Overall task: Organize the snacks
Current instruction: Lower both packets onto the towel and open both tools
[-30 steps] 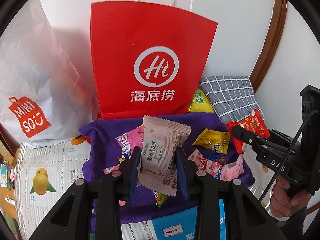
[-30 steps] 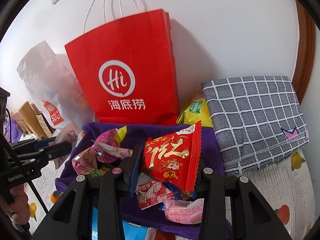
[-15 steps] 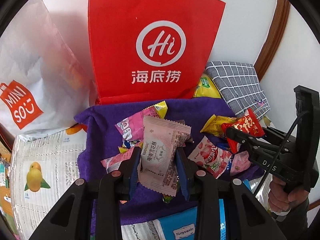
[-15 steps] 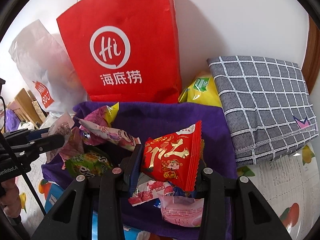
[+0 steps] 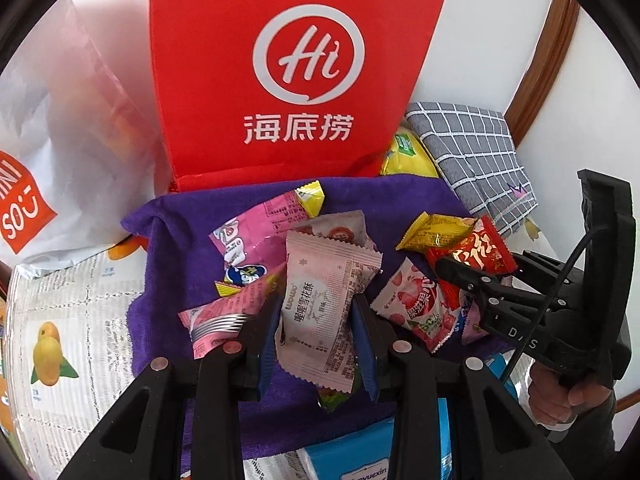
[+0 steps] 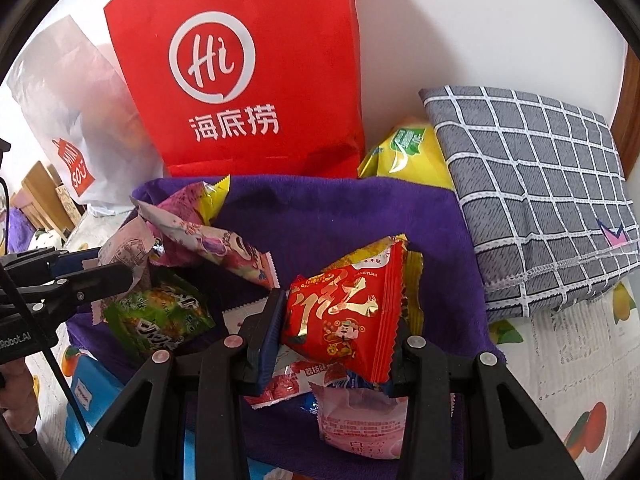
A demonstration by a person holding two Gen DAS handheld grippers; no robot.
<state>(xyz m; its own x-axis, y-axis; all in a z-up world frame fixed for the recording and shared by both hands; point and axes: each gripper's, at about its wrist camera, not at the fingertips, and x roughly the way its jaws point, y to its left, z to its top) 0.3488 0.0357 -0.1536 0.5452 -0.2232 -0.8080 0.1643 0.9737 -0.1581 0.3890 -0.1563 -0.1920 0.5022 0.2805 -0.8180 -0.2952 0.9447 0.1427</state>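
My left gripper (image 5: 316, 320) is shut on a pale pink snack packet (image 5: 326, 300) and holds it over the purple towel (image 5: 168, 248). My right gripper (image 6: 336, 336) is shut on a red snack packet (image 6: 344, 320), also seen in the left wrist view (image 5: 478, 250). Several loose packets lie on the towel: a pink one (image 5: 256, 236), a yellow one (image 5: 438, 230), a strawberry one (image 5: 416, 308) and a green one (image 6: 158, 320). The left gripper shows at the left of the right wrist view (image 6: 100, 276).
A red paper bag (image 5: 296, 72) stands against the wall behind the towel. A white plastic bag (image 5: 68, 128) is at the left. A yellow chip bag (image 6: 404, 152) and a grey checked cushion (image 6: 536, 192) are at the right. A blue box (image 5: 348, 452) lies near me.
Both grippers have moved forward and down toward the towel, each with its packet held. The red bag now looms larger.
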